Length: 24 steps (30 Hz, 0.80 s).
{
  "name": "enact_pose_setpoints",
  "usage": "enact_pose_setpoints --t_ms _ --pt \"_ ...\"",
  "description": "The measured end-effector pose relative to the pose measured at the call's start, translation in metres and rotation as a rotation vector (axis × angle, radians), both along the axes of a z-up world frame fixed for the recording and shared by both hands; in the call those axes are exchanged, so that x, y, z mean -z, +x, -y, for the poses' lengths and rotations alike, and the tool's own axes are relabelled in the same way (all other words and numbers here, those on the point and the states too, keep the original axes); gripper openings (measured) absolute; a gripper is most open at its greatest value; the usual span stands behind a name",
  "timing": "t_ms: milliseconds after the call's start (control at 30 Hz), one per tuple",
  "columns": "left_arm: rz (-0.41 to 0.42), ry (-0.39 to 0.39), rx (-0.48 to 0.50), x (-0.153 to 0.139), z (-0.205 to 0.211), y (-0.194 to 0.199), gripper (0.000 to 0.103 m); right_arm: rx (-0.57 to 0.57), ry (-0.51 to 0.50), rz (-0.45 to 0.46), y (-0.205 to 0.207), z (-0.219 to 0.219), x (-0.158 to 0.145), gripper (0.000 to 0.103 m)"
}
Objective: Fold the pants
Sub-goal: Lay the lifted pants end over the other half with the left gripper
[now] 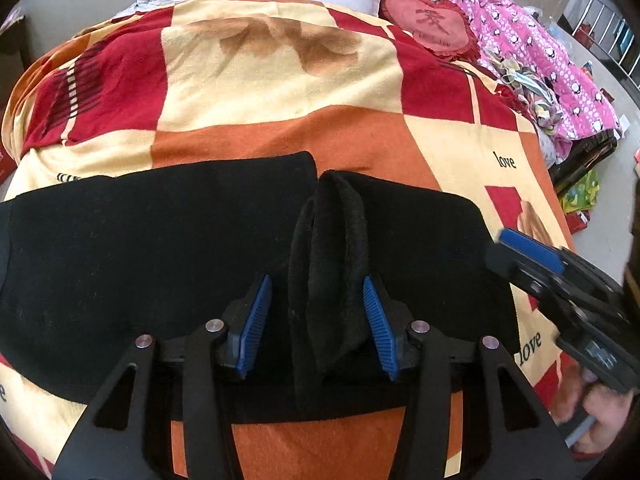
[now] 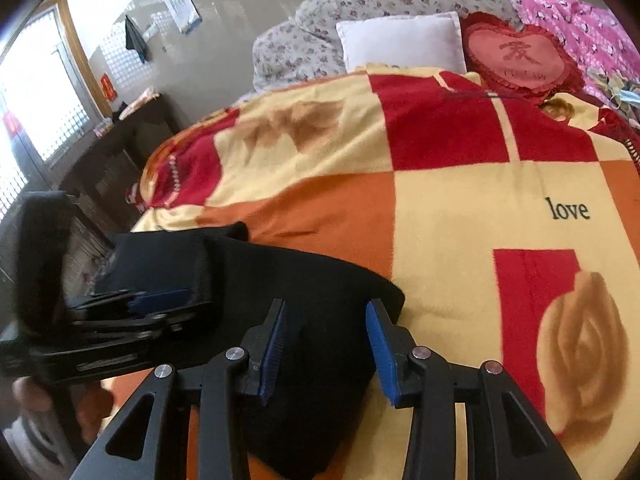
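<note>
Jaws of your left gripper (image 1: 318, 326) stand spread, straddling a raised ridge of the black fleece pants (image 1: 160, 248) without pinching it; your right gripper (image 2: 326, 350) is likewise spread, its blue ribbed pads (image 2: 381, 350) over the pants' right edge; the pants lie flat across the near part of the red, orange and cream checked blanket (image 1: 280, 80); a red heart-shaped cushion (image 1: 430, 26) and a white square pillow (image 2: 402, 42) sit far back.

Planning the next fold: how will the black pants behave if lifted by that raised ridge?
Likely floppy: the pants lie limp on the blanket, and the ridge between the left claw pads is a soft bunch. The fuzzy fabric probably grips well. The rest would likely sag and drag.
</note>
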<state>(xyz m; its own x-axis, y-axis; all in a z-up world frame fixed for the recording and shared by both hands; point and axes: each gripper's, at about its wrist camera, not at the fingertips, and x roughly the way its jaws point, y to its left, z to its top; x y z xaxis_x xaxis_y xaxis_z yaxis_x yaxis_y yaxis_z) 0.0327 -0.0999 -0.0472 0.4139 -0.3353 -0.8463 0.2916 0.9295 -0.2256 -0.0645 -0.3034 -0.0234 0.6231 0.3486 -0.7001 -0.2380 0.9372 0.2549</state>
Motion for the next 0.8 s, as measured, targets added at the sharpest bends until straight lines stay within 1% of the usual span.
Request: enact_pose_setpoints --t_ms 100,167,233,333,467,567,667,800 --pt "0.004 -0.002 -0.005 0.000 0.000 -0.002 0.047 -0.025 -0.026 -0.005 -0.014 -0.008 -0.002 0.040" --pt "0.006 -0.004 -0.007 0.000 -0.001 -0.003 0.047 -0.031 -0.031 -0.021 -0.019 -0.010 0.003 0.040" --pt "0.007 -0.009 -0.010 0.000 -0.002 -0.004 0.047 -0.026 -0.059 -0.017 -0.023 -0.014 0.010 0.040" --pt "0.006 -0.016 -0.017 0.000 -0.003 -0.005 0.047 -0.021 -0.099 -0.040 -0.023 -0.018 0.021 0.040" --pt "0.002 -0.015 -0.020 -0.001 -0.004 -0.007 0.047 -0.018 -0.105 -0.045 -0.027 -0.018 0.014 0.040" --pt "0.001 -0.019 -0.024 -0.003 -0.007 -0.010 0.047 -0.032 -0.093 -0.021 -0.032 -0.020 0.003 0.040" --pt "0.003 -0.022 -0.035 -0.005 -0.014 -0.015 0.047 -0.036 -0.103 -0.002 -0.031 -0.026 -0.005 0.040" --pt "0.013 -0.028 -0.053 -0.011 -0.026 -0.022 0.047 -0.039 -0.107 -0.003 -0.025 -0.033 -0.006 0.040"
